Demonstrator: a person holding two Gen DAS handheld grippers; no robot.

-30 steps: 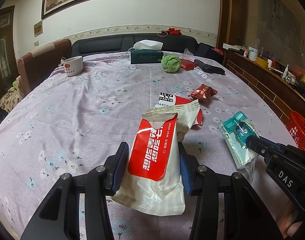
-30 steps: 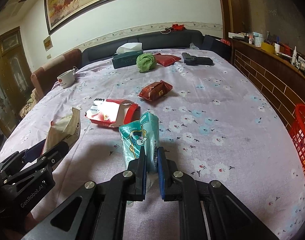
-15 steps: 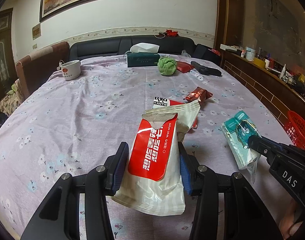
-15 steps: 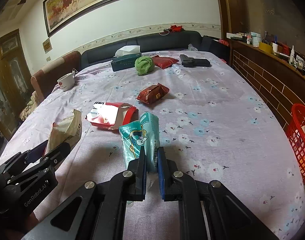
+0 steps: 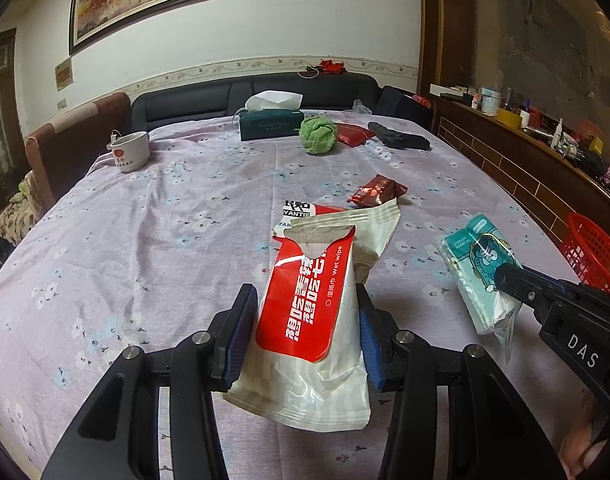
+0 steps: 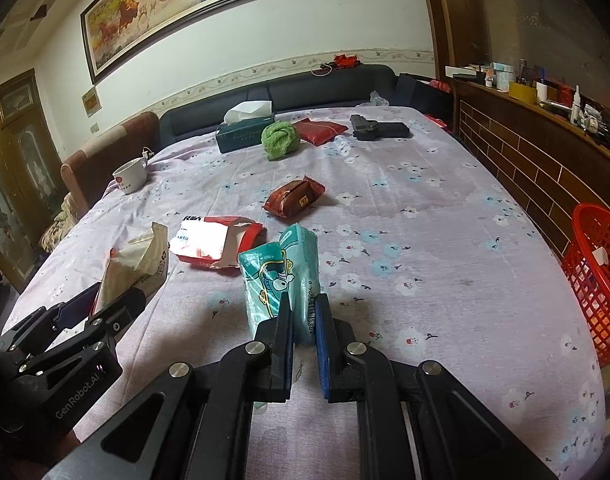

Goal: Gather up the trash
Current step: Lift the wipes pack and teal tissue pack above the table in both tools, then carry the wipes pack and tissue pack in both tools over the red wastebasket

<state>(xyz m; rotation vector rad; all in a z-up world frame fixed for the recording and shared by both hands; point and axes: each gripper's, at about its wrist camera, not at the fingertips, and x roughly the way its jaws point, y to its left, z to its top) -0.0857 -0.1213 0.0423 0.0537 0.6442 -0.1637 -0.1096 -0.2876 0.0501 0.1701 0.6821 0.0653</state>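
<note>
— What carries everything?

— A worktop (image 5: 153, 248) under a lilac cloth printed with small flowers, set against a dark sofa (image 5: 209, 100). A framed horse painting (image 6: 169, 12) hangs on the white wall, and a brick-faced ledge crowded with bottles (image 6: 545, 128) runs along the right.

— And the trash?

— The left gripper (image 5: 307, 330) has its jaws clamped on a white-and-red wet-wipe pack (image 5: 317, 300), lifted off the cloth. The right gripper (image 6: 303, 320) has its jaws pinched nearly together on a teal tissue packet (image 6: 281, 276). Lying loose on the cloth: a torn red-and-white wrapper (image 6: 213, 244) and a brown snack packet (image 6: 295, 198).

— Anything further back?

— A white cup (image 5: 129, 151), a green tissue box (image 5: 269, 124), a green cloth ball (image 5: 318, 135), a red pouch (image 6: 320, 130) and a black pistol-shaped thing (image 6: 379, 128). A red basket (image 6: 597, 276) stands off the worktop's right edge.
</note>
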